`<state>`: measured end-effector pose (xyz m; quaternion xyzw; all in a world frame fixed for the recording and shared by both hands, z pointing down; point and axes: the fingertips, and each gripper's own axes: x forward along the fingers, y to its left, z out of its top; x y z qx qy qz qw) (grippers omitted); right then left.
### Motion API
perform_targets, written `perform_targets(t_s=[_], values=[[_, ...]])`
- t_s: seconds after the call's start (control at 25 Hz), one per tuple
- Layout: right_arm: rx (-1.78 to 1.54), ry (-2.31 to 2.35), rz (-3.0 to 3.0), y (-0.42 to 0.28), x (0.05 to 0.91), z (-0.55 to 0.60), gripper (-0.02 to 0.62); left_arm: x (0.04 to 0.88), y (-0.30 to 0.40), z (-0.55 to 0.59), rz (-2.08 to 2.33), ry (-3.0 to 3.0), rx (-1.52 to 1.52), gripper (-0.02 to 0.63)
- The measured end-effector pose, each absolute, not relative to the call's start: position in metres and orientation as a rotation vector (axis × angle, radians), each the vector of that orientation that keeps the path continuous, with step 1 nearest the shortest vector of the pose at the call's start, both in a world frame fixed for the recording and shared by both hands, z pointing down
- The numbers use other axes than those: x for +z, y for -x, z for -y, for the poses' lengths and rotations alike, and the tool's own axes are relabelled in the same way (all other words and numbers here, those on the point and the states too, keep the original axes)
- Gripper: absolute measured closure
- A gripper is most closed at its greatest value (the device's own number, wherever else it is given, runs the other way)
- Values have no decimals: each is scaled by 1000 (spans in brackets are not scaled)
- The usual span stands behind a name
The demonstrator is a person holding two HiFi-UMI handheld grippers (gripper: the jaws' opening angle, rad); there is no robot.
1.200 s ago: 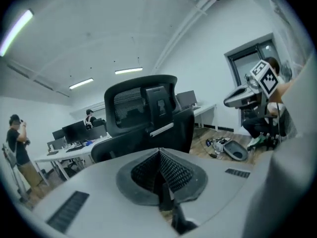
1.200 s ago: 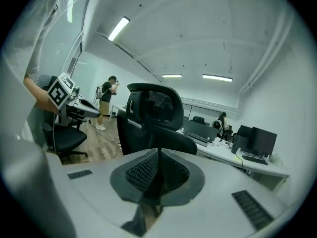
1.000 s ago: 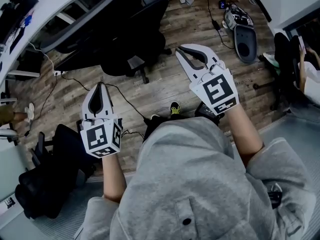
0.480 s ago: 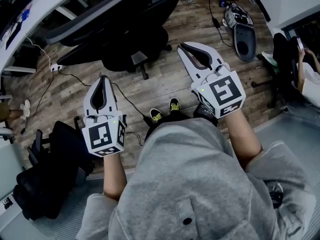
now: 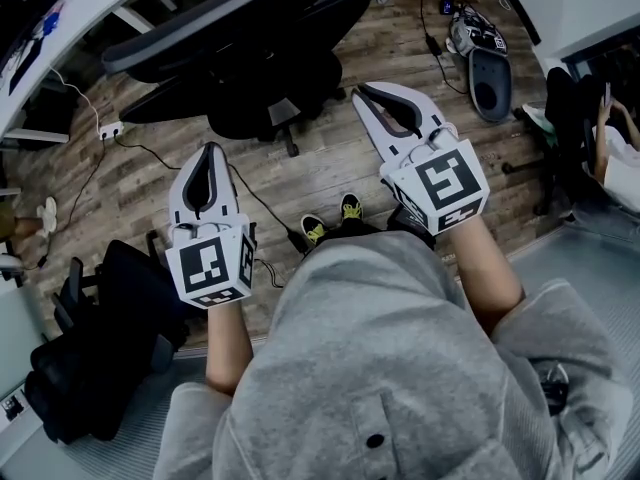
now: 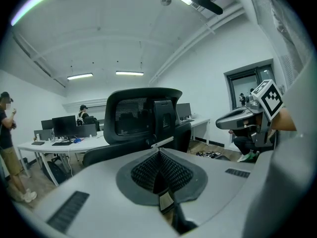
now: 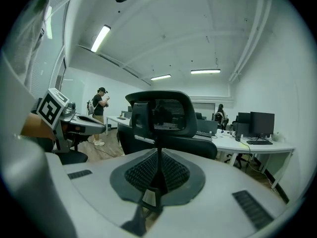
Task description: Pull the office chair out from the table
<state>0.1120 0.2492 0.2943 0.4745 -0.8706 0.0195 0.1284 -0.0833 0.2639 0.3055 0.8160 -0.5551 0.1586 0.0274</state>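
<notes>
The black office chair (image 5: 262, 68) stands at the top of the head view, its seat tucked under the white table (image 5: 60, 13). My left gripper (image 5: 206, 152) is shut and empty, a short way in front of the chair's base. My right gripper (image 5: 363, 94) is also shut and empty, just right of the chair and apart from it. In the left gripper view the chair's headrest (image 6: 143, 115) rises straight beyond the shut left gripper (image 6: 159, 155). The right gripper view shows the headrest (image 7: 161, 114) straight beyond the shut right gripper (image 7: 158, 155).
Black bags (image 5: 95, 353) lie on the floor at the lower left. Cables (image 5: 250, 203) and a power strip (image 5: 110, 128) run across the wood floor. A grey case (image 5: 490, 83) and a seated person (image 5: 615, 138) are at the right. A person (image 6: 7, 143) stands by the desks.
Both grippers have edged forward toward the chair, the right one more and with a slight roll. The chair and table sit lower and nearer in the head view.
</notes>
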Motion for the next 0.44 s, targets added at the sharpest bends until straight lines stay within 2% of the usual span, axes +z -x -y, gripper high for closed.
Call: perform_targets(t_s=[0.44], values=[[51,-1374,2536,-104,294,-243,551,303,90,-256,1724,-2520,477,592]])
